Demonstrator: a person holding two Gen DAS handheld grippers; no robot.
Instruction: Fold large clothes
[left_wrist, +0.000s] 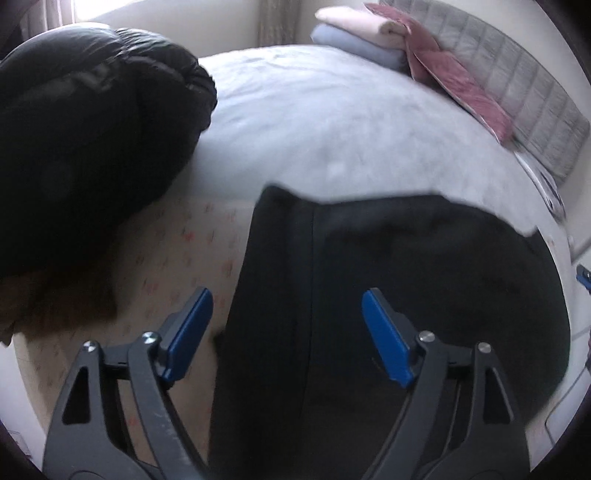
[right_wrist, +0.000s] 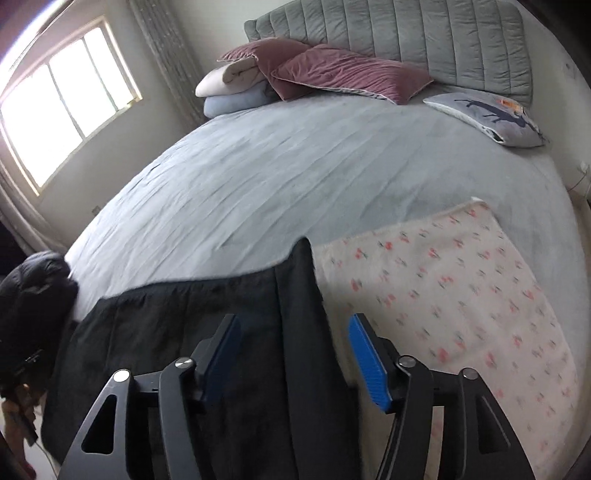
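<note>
Your left gripper (left_wrist: 288, 336) is spread wide, nothing between its blue pads, hovering over the near end of the dark garment (left_wrist: 388, 295); your right gripper (right_wrist: 295, 354) is likewise released, straddling the garment's long folded edge without pinching it. The dark garment lies flat near the foot of the bed, on the floral blanket (right_wrist: 461, 295), its far hem reaching onto the grey bedsheet (right_wrist: 295, 166). My read: you are between folds, about to take the near edge. Do it well: drop both grippers low on the garment's near corners, one each side of its centre seam, close fully on all layers, then lift together and carry toward the far hem so the edges line up. Keep tension even or the thick cloth will likely bunch. Left of the garment, the black puffer jacket (left_wrist: 92, 129) sits close; don't drag it. Far beyond the garment, folded bedding (right_wrist: 229, 88), maroon pillows (right_wrist: 351, 74), a grey cushion (right_wrist: 487, 114) and the headboard (right_wrist: 406, 33) are well apart.
</note>
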